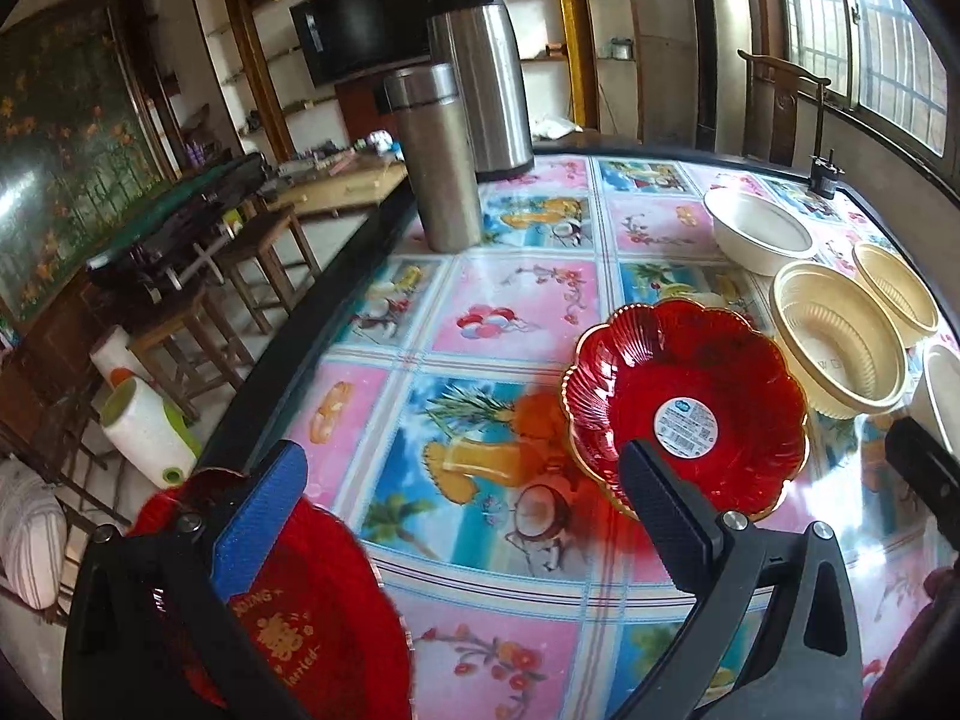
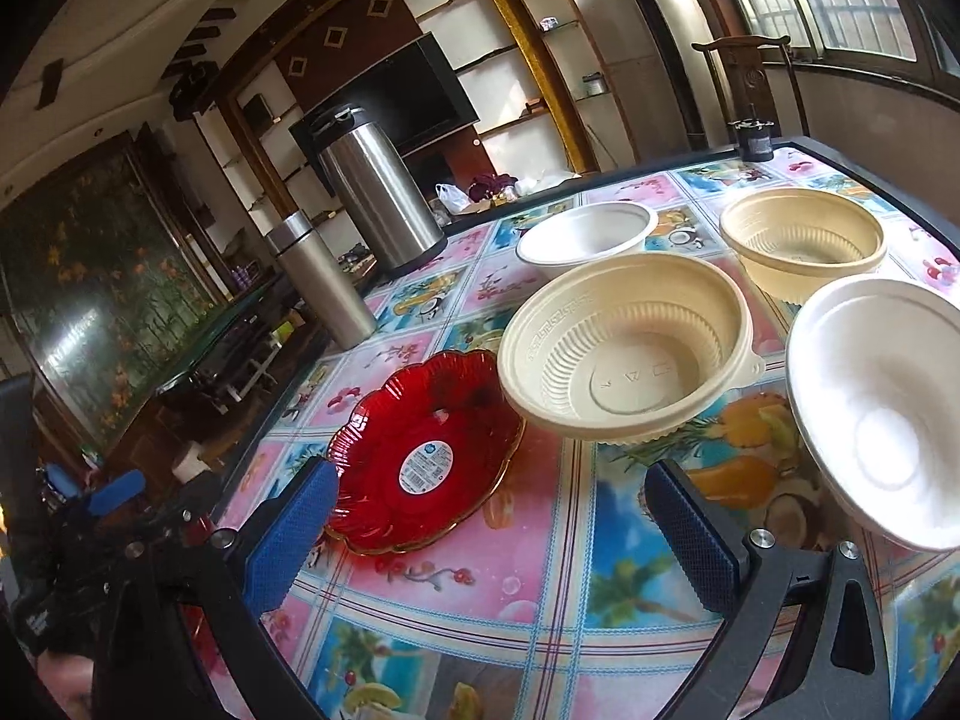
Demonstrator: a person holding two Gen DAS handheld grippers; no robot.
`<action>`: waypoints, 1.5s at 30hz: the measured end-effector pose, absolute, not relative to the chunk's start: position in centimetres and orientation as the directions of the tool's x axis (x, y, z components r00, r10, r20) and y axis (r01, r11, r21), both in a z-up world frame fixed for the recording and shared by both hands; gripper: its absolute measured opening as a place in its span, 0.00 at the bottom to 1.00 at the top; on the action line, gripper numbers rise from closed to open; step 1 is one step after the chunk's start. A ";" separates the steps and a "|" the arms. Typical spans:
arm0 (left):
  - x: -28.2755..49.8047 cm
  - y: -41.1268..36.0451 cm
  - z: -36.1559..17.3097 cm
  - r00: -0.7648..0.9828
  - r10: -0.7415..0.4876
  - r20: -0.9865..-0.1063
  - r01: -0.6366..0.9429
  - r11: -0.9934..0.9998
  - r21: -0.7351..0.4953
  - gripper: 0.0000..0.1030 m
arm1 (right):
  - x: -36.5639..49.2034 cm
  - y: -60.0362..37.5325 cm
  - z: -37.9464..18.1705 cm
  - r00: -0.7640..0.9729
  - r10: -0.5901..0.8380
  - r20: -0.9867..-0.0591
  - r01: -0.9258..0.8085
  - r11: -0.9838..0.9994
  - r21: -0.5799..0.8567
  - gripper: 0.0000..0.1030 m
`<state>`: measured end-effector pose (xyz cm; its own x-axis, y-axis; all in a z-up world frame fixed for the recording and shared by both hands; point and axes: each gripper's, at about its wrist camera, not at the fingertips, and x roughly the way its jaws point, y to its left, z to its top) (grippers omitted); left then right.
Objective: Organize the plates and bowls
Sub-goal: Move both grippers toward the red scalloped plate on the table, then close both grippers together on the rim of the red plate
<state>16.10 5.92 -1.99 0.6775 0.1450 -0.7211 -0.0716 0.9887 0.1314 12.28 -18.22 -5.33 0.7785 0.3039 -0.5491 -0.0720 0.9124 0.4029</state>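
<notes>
Left wrist view. Left gripper (image 1: 462, 516): jaws spread wide, nothing between them, above the table (image 1: 528, 648) with its fruit-print cloth. Red scalloped plate (image 1: 690, 408): flat on the cloth just ahead of the right finger, round label at centre. Second red plate (image 1: 336, 618): under the left finger at the table's near edge, gold lettering showing; contact with the finger could not be told. Cream ribbed bowl (image 1: 840, 354): right of the scalloped plate. White bowl (image 1: 762, 231): farther back. Steel flask (image 1: 438, 162) and steel urn (image 1: 486, 72): upright at the far left.

Right wrist view. Right gripper (image 2: 492, 534): jaws wide apart, empty. Red scalloped plate (image 2: 420, 456): beside the left finger. Cream ribbed bowl (image 2: 624, 348): behind it, rim overlapping the plate's edge. Second cream bowl (image 2: 804, 240), white bowl (image 2: 588, 234): beyond. Another white bowl (image 2: 882, 408): near right.
</notes>
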 end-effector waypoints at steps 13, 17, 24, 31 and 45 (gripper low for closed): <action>21.9 8.7 -2.8 0.444 -0.275 -0.853 -0.131 0.922 -0.365 1.00 | 13.6 -19.6 -5.8 0.736 0.440 -0.515 -0.084 0.813 0.576 1.00; 22.5 8.9 -3.1 0.425 -0.354 -0.833 -0.166 0.875 -0.456 1.00 | 14.2 -19.8 -6.0 0.718 0.496 -0.488 -0.082 0.757 0.648 1.00; 23.7 7.7 -5.6 0.364 -0.367 -0.856 -0.180 0.874 -0.452 1.00 | 16.3 -19.4 -7.1 0.657 0.588 -0.472 -0.018 0.639 0.769 0.99; 23.3 7.8 -7.4 0.368 -0.412 -0.833 -0.183 0.847 -0.499 1.00 | 16.9 -19.8 -8.9 0.605 0.645 -0.467 0.036 0.564 0.825 0.98; 21.7 7.4 -8.0 0.460 -0.359 -0.812 -0.246 0.827 -0.506 0.71 | 18.8 -19.4 -11.3 0.570 0.674 -0.469 0.074 0.527 0.847 0.77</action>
<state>21.73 7.36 -7.96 0.4605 -0.3595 -0.8116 -0.2459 0.8269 -0.5058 18.83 -19.42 -11.27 0.5702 0.6742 -0.4695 0.0738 0.5271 0.8466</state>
